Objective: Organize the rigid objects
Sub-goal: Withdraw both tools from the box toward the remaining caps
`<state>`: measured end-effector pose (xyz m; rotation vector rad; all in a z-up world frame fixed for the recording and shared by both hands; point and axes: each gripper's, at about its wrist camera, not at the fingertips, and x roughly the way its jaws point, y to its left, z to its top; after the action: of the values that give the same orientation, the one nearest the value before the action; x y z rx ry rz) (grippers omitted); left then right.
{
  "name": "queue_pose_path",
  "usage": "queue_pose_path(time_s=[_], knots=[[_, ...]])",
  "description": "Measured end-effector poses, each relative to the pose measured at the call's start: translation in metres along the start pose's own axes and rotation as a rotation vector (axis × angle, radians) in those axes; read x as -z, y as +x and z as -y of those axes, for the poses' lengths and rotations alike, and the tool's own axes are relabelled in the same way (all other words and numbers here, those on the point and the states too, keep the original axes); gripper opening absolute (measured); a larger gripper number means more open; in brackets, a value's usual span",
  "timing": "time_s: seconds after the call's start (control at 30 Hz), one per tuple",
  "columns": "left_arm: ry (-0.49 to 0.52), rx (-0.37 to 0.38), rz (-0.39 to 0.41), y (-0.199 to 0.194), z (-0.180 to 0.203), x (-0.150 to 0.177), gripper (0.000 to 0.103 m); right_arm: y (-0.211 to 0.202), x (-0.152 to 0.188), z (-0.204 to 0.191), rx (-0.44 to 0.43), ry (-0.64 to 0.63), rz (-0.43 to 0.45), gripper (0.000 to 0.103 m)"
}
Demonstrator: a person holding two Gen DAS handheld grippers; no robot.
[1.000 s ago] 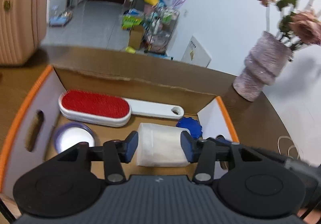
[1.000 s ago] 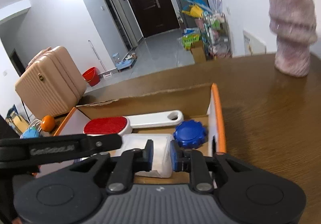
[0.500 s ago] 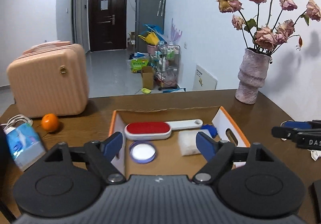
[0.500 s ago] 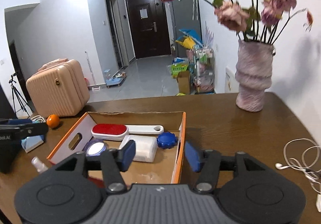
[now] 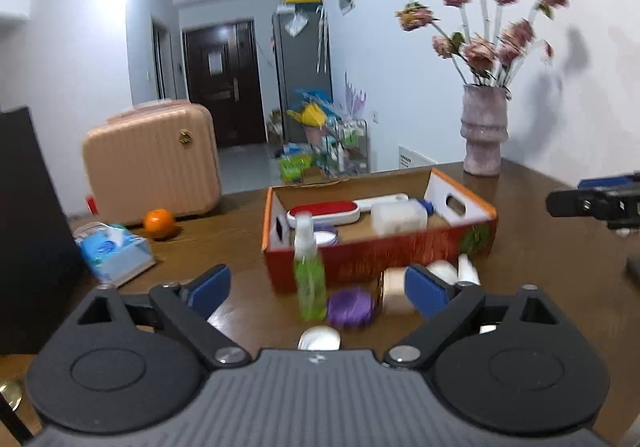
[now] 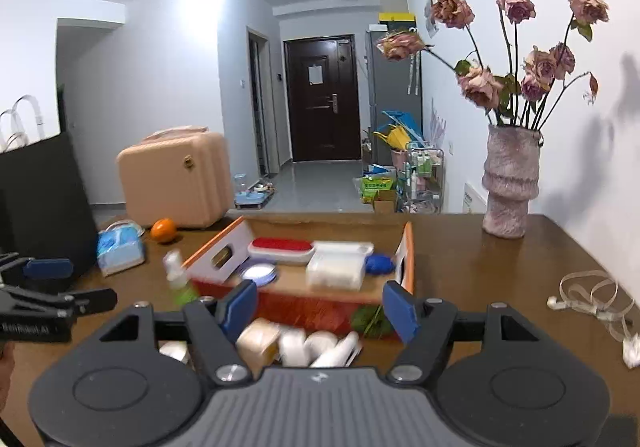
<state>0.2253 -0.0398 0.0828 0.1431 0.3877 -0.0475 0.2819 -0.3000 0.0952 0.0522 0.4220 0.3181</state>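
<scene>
- While both tools hang above the tabletop [image 6: 480, 247], the orange box [image 5: 380, 255] serves as landmark; both views are blurred.
- Left tool [image 5: 316, 287]: released, jaws have just been opening and stand wide, nothing gripped between the pads.
- Right tool [image 6: 318, 307]: released, jaws have just been opening, nothing pressed between them.
- Inside the box: red lint brush [image 6: 282, 245] along the far wall, white container [image 6: 336, 267] in front of it, blue cap [image 6: 378, 263] toward the right wall, round white-lidded jar [image 6: 260, 273] toward the left wall.
- Outside, against the box's near wall: green spray bottle [image 5: 308, 271] upright at the left corner, purple round item [image 5: 350, 307] beside it, cream jar [image 6: 258, 339] and several white bottles [image 6: 320, 347] clustered near the middle.
- Left of the box: orange fruit [image 5: 159, 223], tissue pack [image 5: 114, 251], pink suitcase [image 5: 152, 163].
- Right of the box, further back: vase [image 6: 508, 187] with dried roses.
</scene>
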Motion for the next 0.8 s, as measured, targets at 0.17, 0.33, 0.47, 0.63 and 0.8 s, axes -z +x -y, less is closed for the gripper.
queue_pose_path(time_s=[0.17, 0.33, 0.47, 0.63, 0.8], knots=[[0.079, -0.02, 0.012, -0.045, 0.019, 0.073, 0.101, -0.033, 0.075, -0.03, -0.026, -0.02, -0.011, 0.069], [0.047, 0.027, -0.073, -0.067, 0.019, 0.115, 0.101, -0.064, 0.14, -0.044, -0.009, 0.028, -0.071, 0.069], [-0.008, 0.041, -0.106, -0.064, 0.008, 0.117, 0.101, -0.077, 0.164, -0.049, -0.001, 0.031, -0.133, 0.069], [-0.066, 0.047, -0.133, -0.047, 0.001, 0.109, 0.101, -0.069, 0.156, -0.045, 0.013, 0.037, -0.127, 0.069], [-0.083, 0.037, -0.157, -0.016, -0.004, 0.098, 0.095, -0.039, 0.145, -0.042, 0.011, 0.034, -0.149, 0.069]])
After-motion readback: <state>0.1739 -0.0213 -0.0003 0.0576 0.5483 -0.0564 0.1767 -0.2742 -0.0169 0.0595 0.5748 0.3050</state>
